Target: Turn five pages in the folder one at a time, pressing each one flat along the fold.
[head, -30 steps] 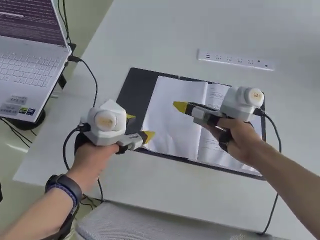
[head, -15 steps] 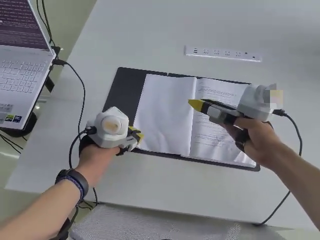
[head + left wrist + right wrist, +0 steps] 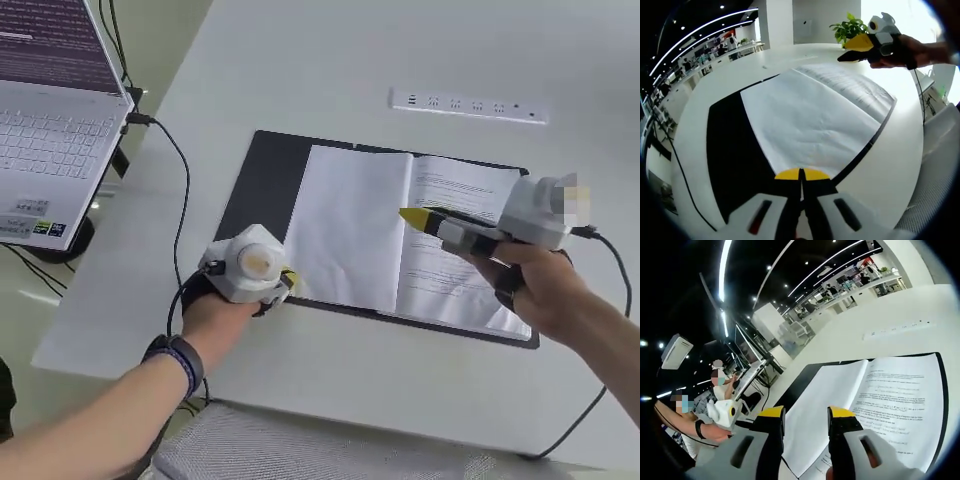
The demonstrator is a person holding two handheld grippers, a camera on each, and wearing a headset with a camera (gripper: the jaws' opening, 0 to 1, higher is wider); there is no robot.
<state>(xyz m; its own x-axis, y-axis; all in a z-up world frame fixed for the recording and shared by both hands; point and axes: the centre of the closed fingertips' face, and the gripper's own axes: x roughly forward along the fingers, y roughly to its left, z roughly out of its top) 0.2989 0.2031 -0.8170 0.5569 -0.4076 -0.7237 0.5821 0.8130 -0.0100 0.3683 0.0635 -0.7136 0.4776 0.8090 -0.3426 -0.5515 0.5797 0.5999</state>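
laptop (image 3: 45, 150) and power strip (image 3: 468, 104) near folder (image 3: 255, 185)

The left tool (image 3: 288, 279) has swung from lying sideways, over the counter (image 3: 300, 80) off the near left corner of the folder (image 3: 262, 190), to pointing away from the person over the black cover at that corner. Its yellow tips, apart a second ago, now meet at the near corner of the blank left page (image 3: 350, 220). The right tool (image 3: 415, 216) has drawn back from over that page and now hovers above the fold (image 3: 404, 240).
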